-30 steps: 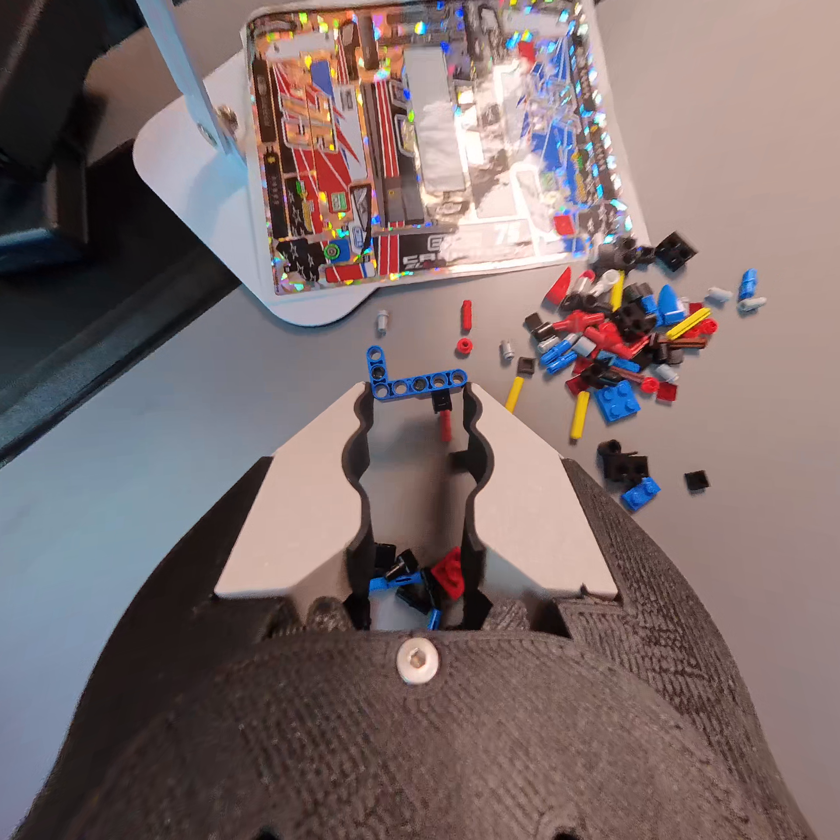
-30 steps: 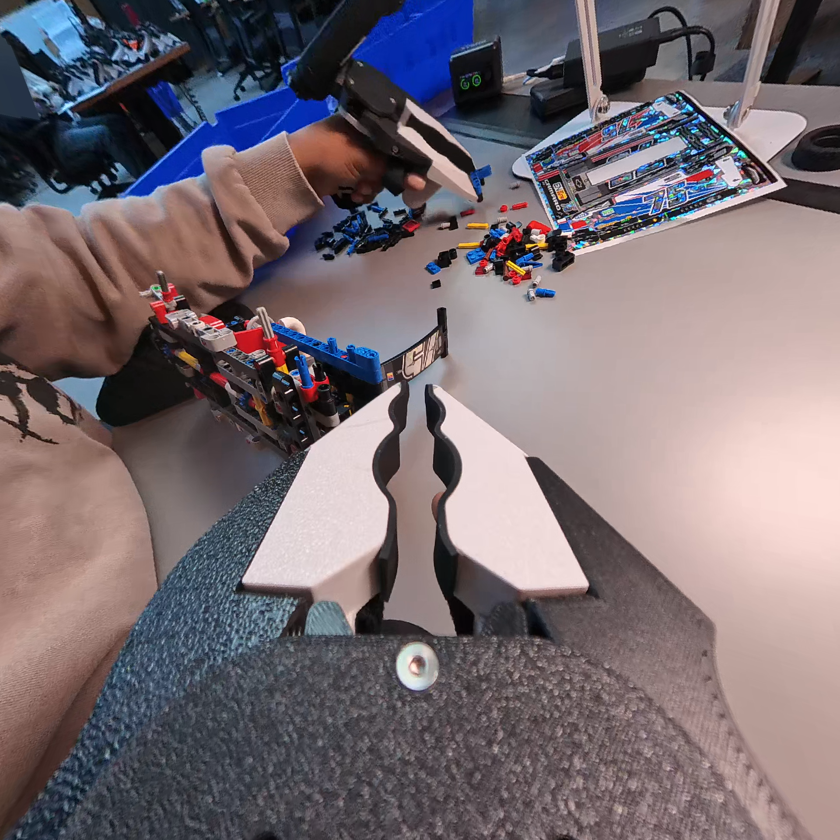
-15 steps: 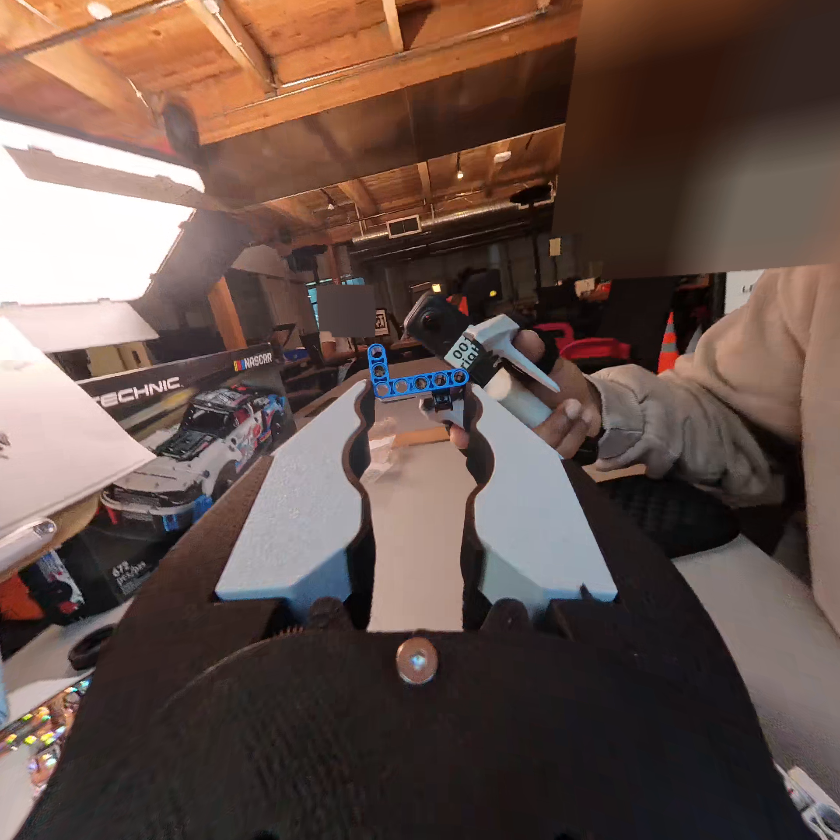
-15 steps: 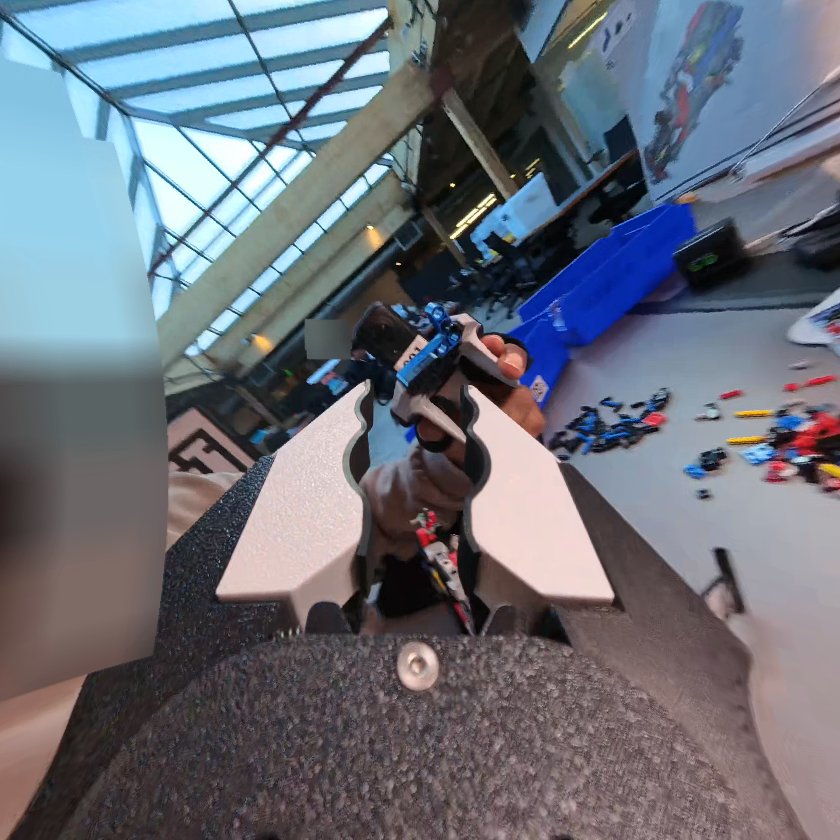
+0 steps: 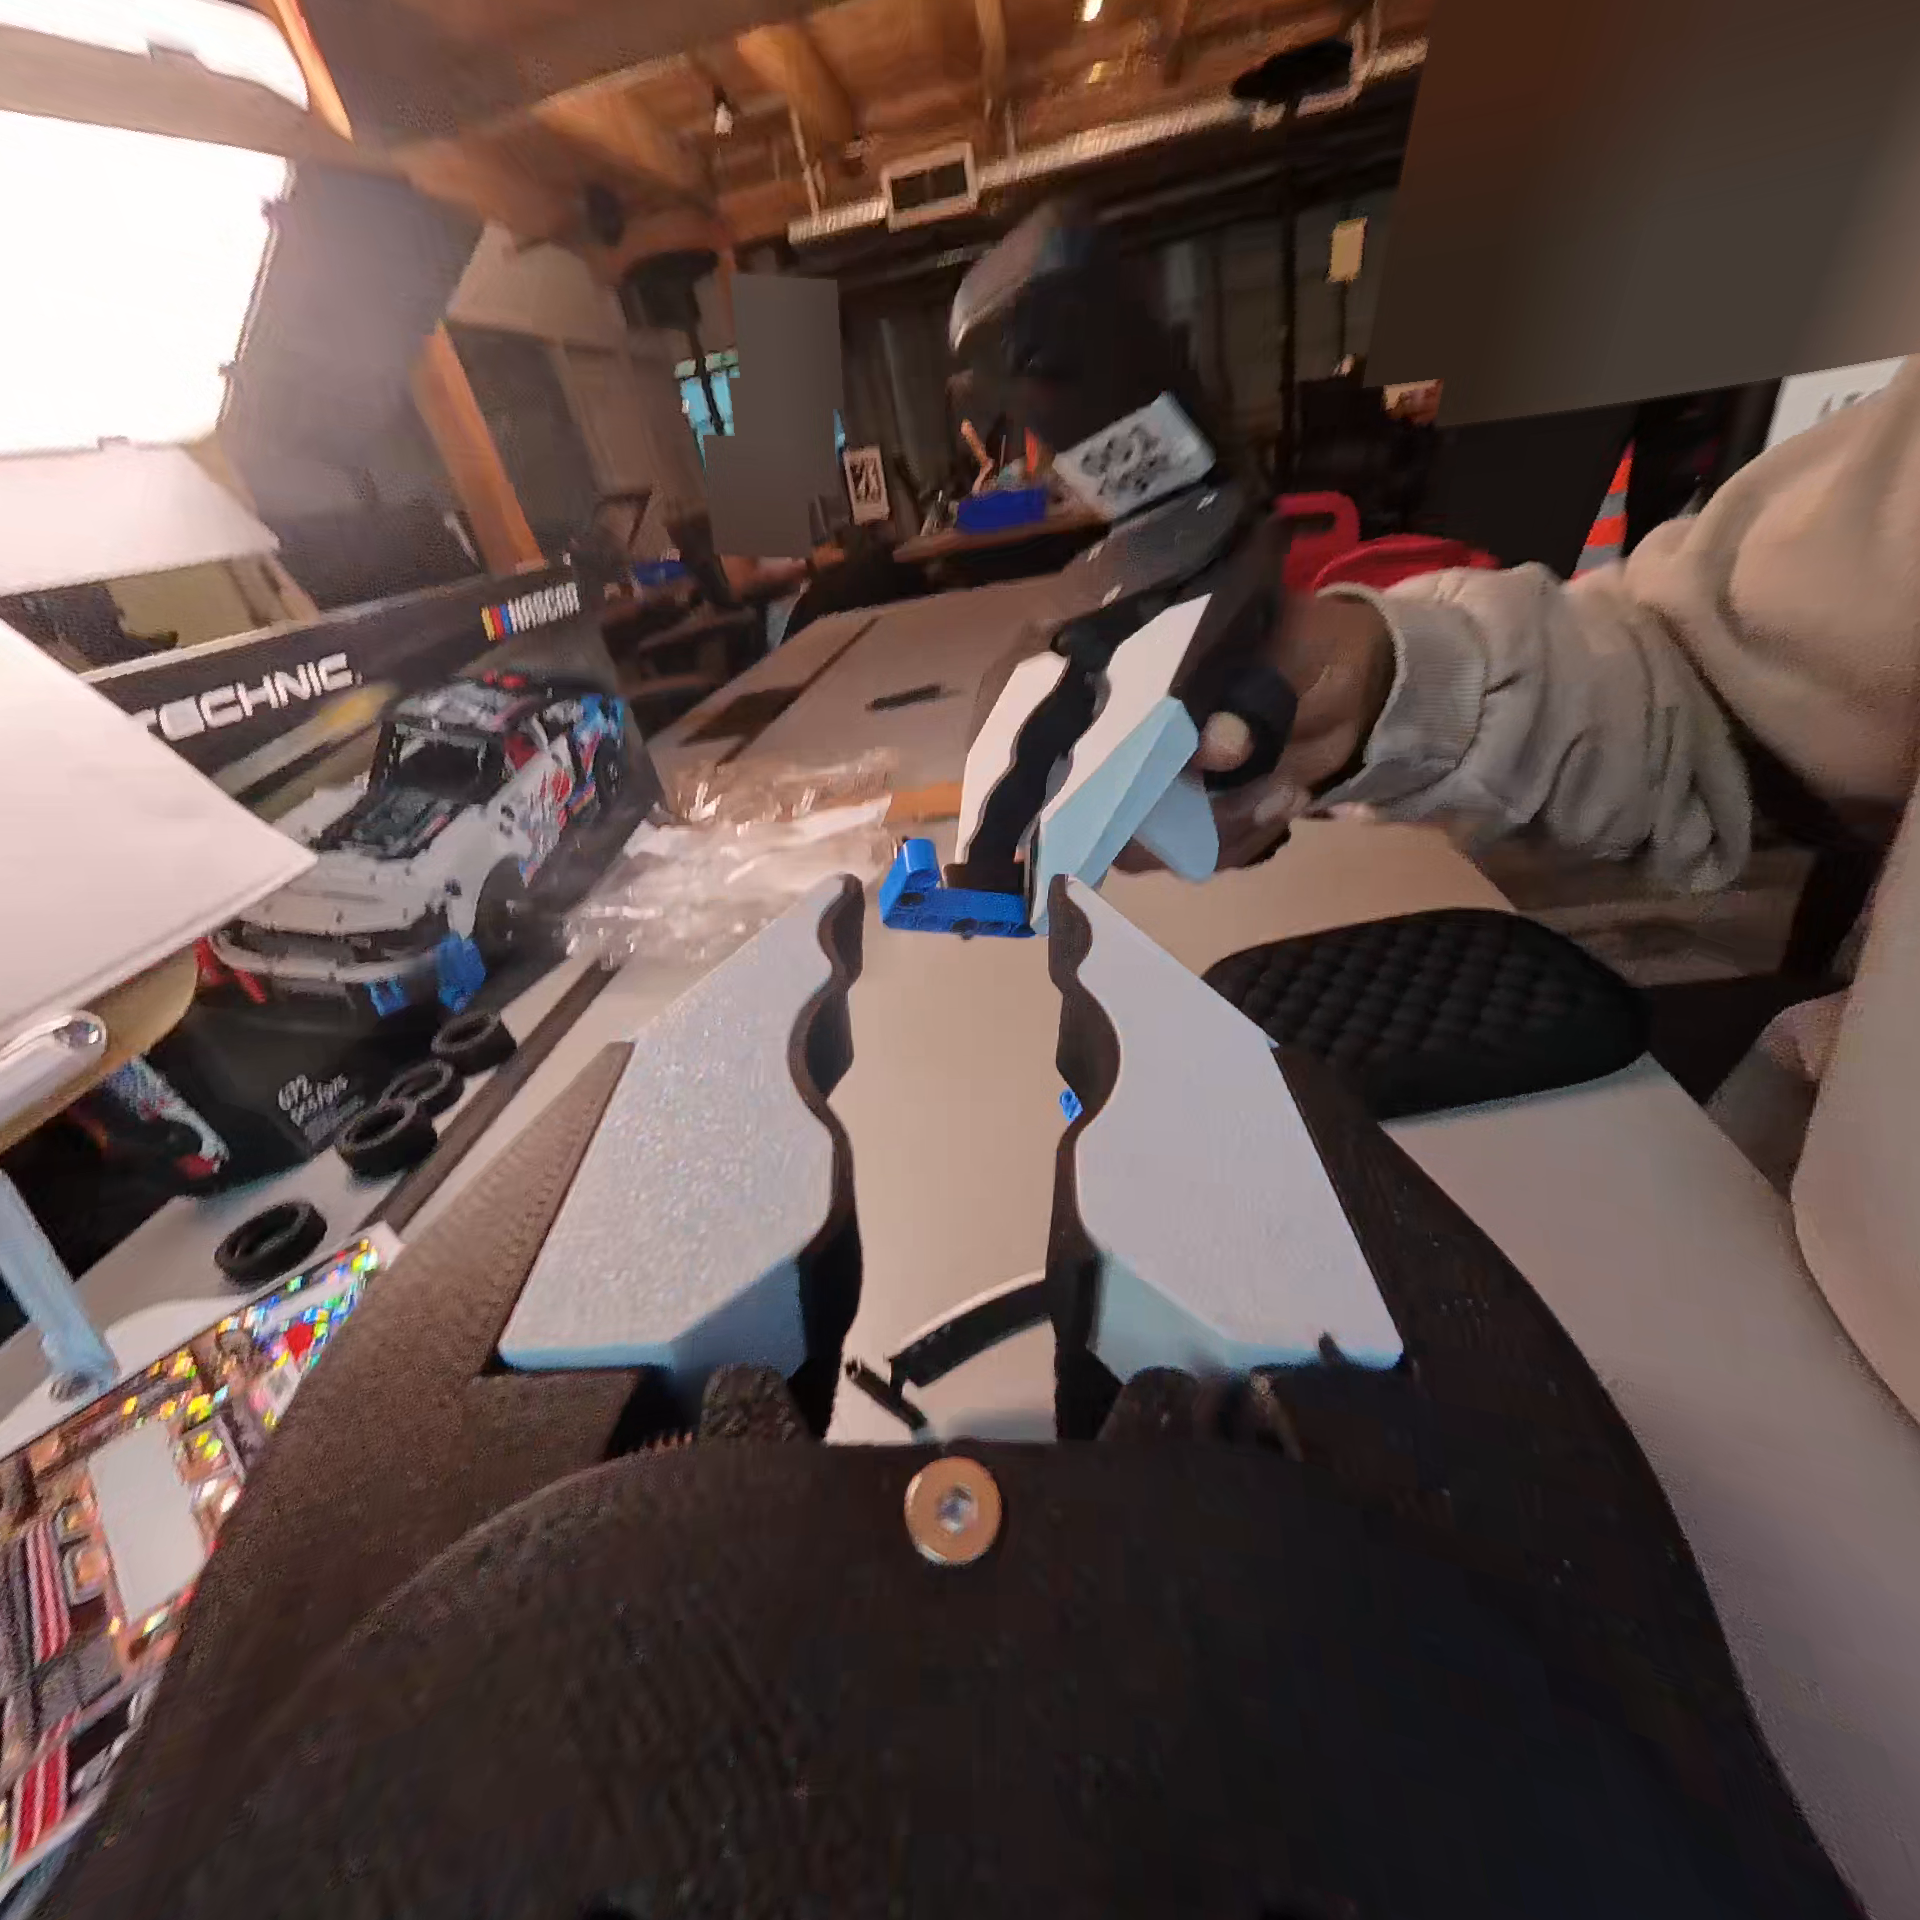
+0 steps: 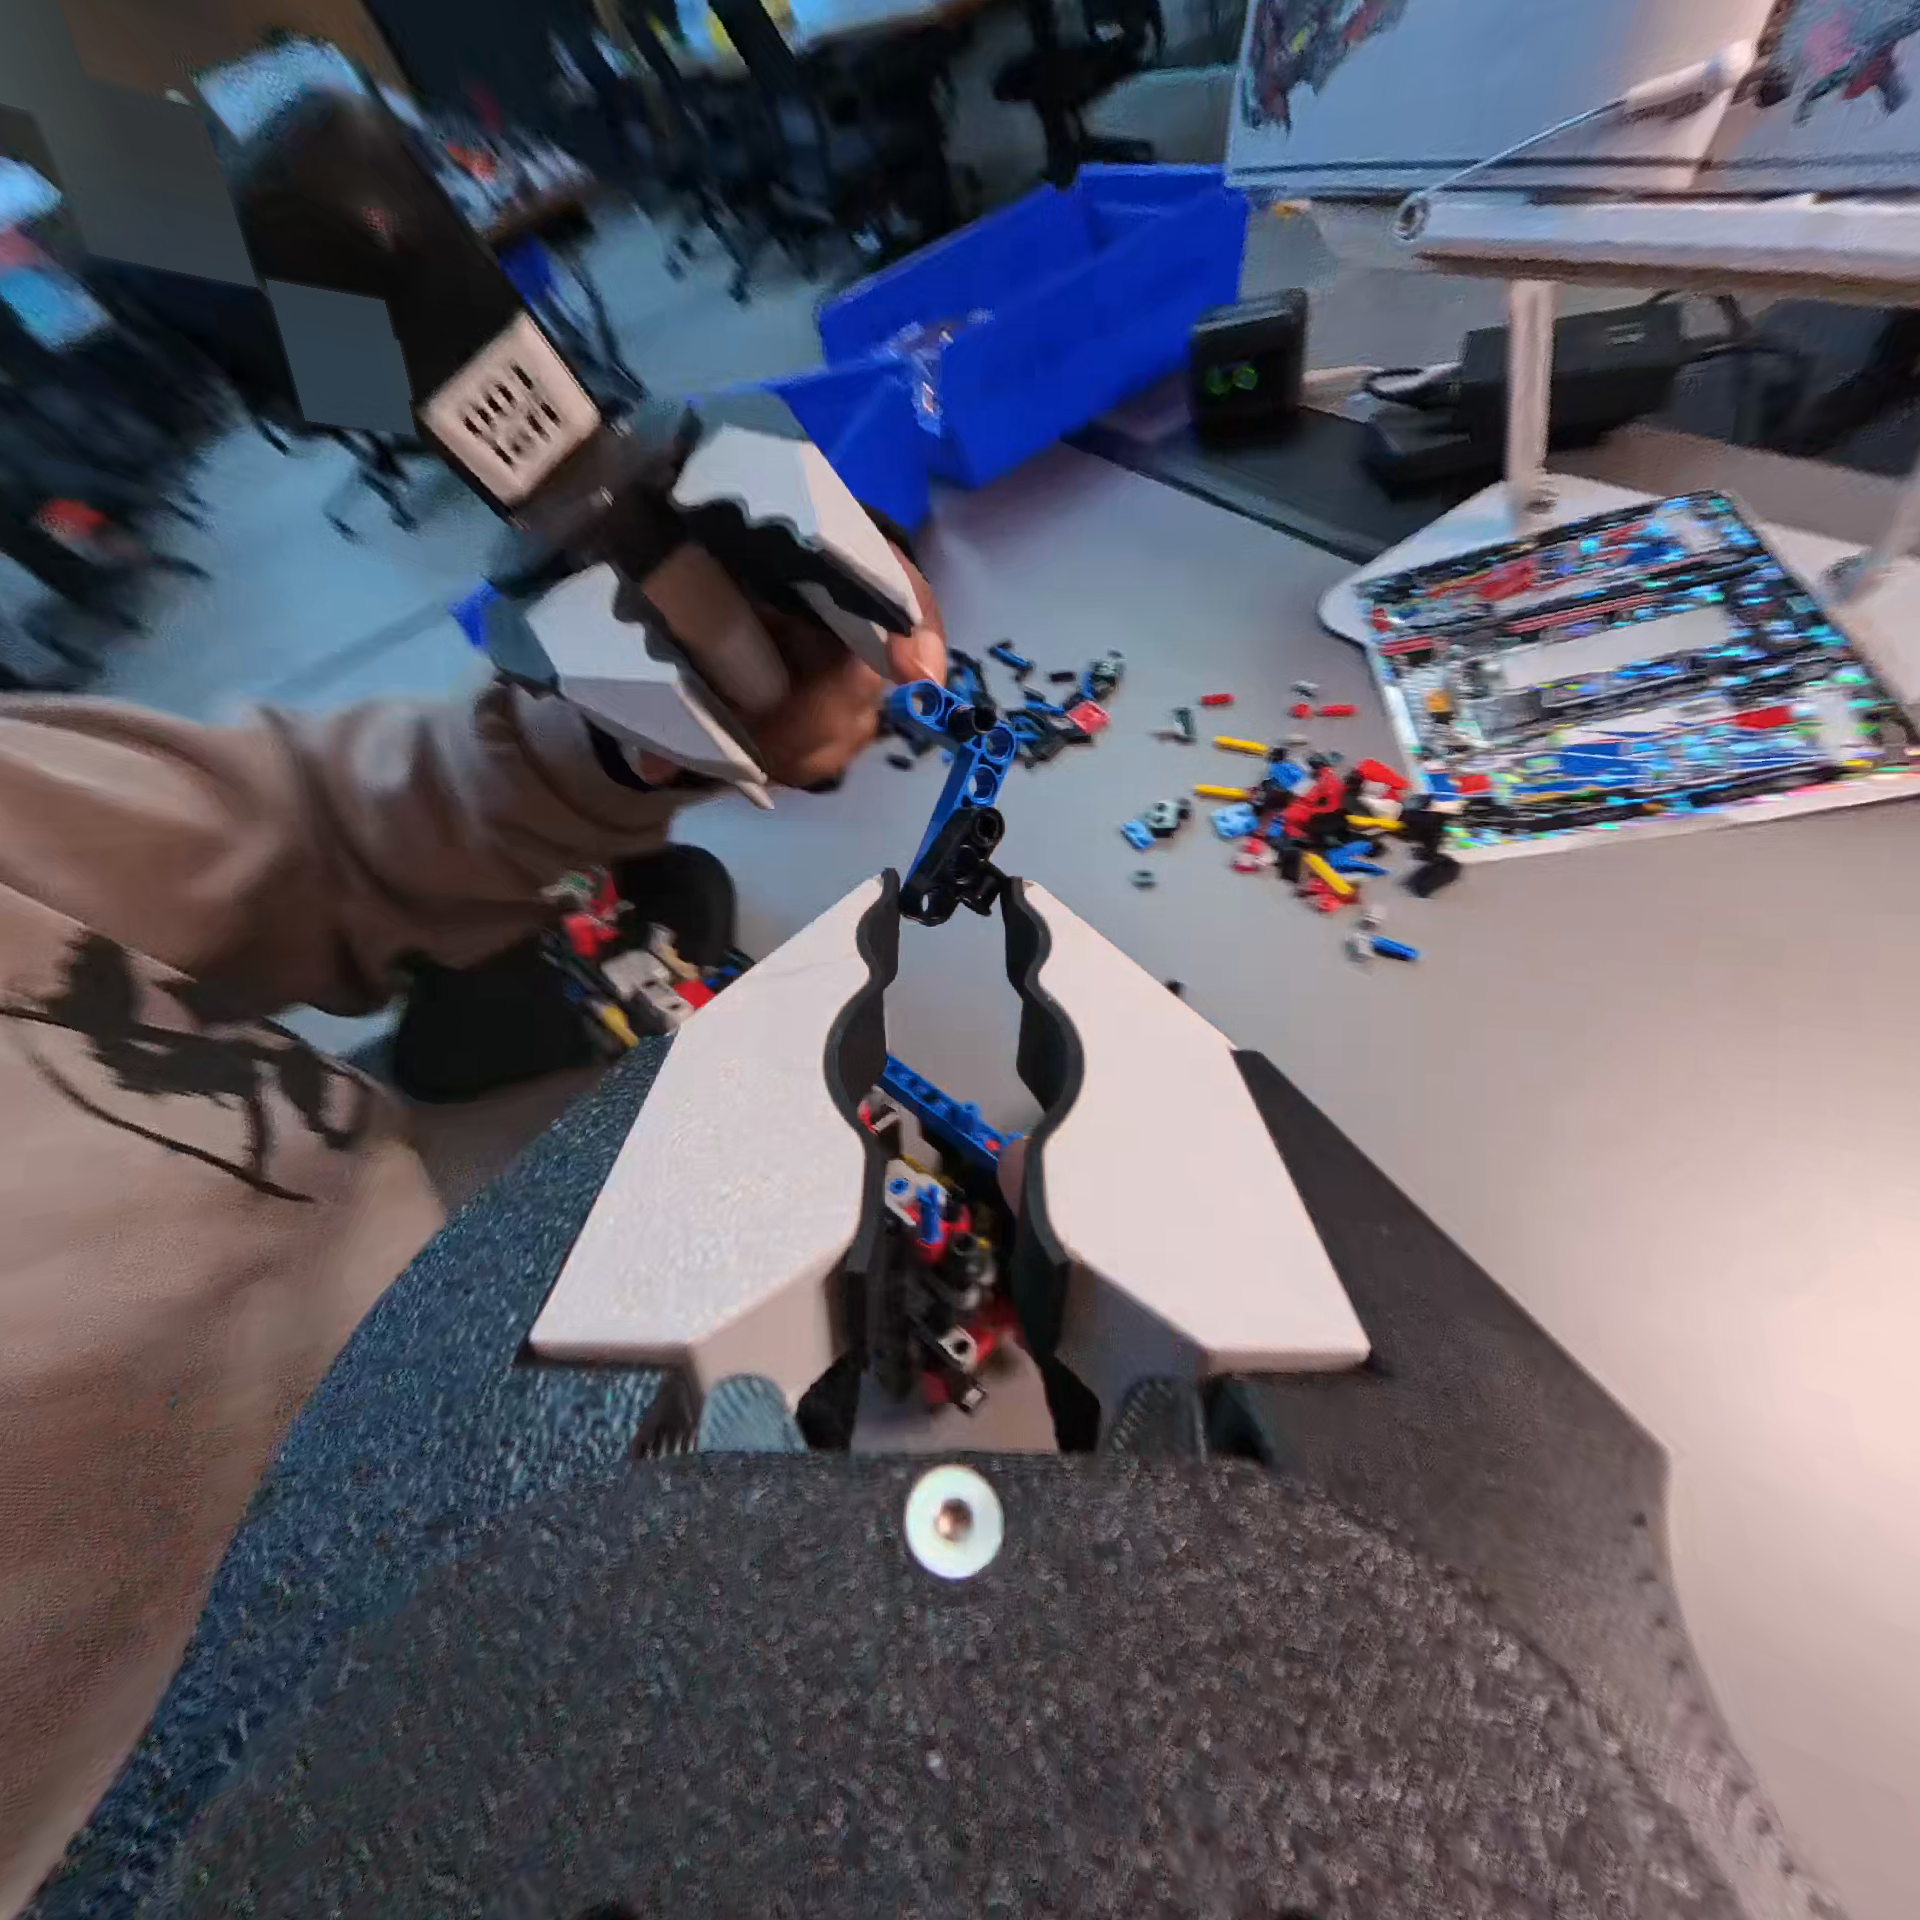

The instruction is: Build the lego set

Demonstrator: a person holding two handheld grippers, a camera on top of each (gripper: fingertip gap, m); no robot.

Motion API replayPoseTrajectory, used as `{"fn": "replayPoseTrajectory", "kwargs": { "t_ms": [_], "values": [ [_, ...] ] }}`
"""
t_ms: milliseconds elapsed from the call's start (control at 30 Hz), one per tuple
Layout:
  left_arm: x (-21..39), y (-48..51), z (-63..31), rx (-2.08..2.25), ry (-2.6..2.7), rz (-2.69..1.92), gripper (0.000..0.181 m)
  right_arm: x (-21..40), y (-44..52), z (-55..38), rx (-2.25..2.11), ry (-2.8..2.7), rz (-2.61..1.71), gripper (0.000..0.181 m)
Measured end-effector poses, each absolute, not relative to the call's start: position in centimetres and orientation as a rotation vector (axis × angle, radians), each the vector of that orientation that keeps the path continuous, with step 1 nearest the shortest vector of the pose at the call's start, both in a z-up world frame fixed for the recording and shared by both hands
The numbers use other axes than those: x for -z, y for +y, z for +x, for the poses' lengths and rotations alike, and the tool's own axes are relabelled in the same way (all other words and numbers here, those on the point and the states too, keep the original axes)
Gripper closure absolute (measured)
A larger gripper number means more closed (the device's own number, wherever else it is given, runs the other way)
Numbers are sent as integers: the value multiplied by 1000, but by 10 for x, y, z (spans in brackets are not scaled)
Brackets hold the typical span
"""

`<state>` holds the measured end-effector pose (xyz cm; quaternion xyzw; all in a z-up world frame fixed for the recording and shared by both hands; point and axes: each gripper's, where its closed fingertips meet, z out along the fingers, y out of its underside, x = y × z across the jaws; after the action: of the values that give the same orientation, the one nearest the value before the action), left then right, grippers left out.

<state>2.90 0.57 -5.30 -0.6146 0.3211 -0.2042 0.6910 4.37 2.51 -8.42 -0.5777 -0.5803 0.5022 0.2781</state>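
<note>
A workshop with timber beams overhead and blue bins [image 6: 1039, 312] at the back surrounds a pale grey table [image 6: 1558, 1143], where the building goes on.

Both grippers are lifted above the tabletop and meet nose to nose over a blue L-shaped beam [image 6: 961, 769]. In the right wrist view, the right gripper [image 6: 943, 896] pinches a black connector [image 6: 961, 868] fixed at the near end of that beam, its fingers drawn in to a narrow gap around the piece. The far end of the beam reaches up toward the left gripper [image 6: 831, 717], whose grey fingers stand apart; whether it touches the beam there I cannot tell, as that part is blurred.

From the left wrist view, the left gripper [image 5: 954, 909] has its fingers set moderately wide, and the blue beam [image 5: 951, 906] lies across the gap at their tips. The right gripper [image 5: 1023, 873] comes down onto it from above, held by a hand [image 5: 1299, 727] in a beige sleeve.

Under the right gripper sits the partly built model [image 6: 935, 1247], black, red and blue. A scatter of loose pieces [image 6: 1309, 810] lies farther out on the table, next to a shiny holographic sticker sheet [image 6: 1610, 665]. To the left stand the set's box [image 5: 416, 810] with a race car pictured on it, and several small black tyres [image 5: 416, 1091] near it.
</note>
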Motion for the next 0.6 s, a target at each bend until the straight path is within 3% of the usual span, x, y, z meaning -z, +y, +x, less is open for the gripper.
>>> {"fn": "replayPoseTrajectory", "kwargs": {
  "t_ms": [267, 600],
  "values": [
    [91, 14, 36, 281, 800, -1623, 167, 112, 19, 47, -750, -1775, -1379, 164],
    [89, 15, 30, 147, 752, -1564, 175, 98, 11, 47, -731, -1750, -1233, 163]
  ]
}}
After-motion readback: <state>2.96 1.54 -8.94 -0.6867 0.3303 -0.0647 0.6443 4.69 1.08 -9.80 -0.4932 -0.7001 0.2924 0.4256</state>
